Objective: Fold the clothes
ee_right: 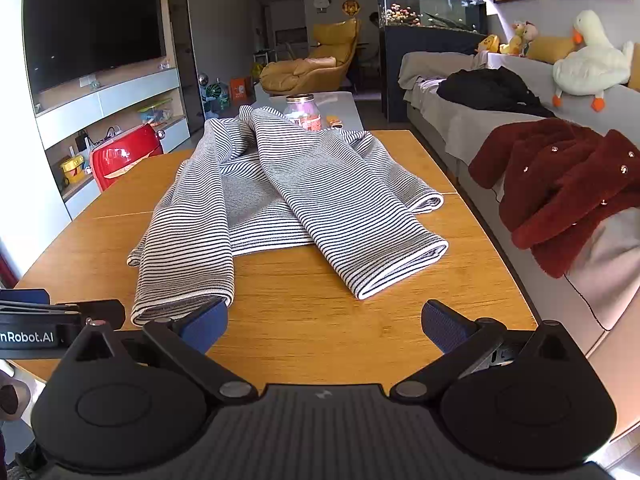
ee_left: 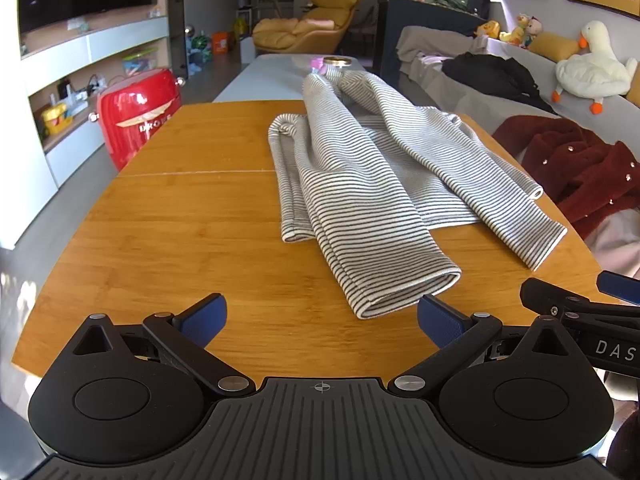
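Striped top [ee_left: 360, 176], soft and limp, sleeves laid toward near table [ee_left: 180, 220] edge; best gripped at cuffs; both grippers' fingers [ee_left: 204, 314] spread wide, empty.

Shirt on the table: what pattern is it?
Thin dark stripes on white shirt; clearest in the right wrist view.

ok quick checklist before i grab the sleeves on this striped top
1. Left gripper jaws open, holding nothing: ok.
2. Right gripper jaws open, holding nothing: ok.
3. Grey-and-white striped long-sleeved top lies wholly on the orange wooden table: ok.
4. Both sleeves folded over the body, cuffs facing the grippers: ok.
5. Sleeves lying flat: not ok, they are rumpled near the shoulders.
6. Glass jar with pink contents clear of the collar: cannot tell.
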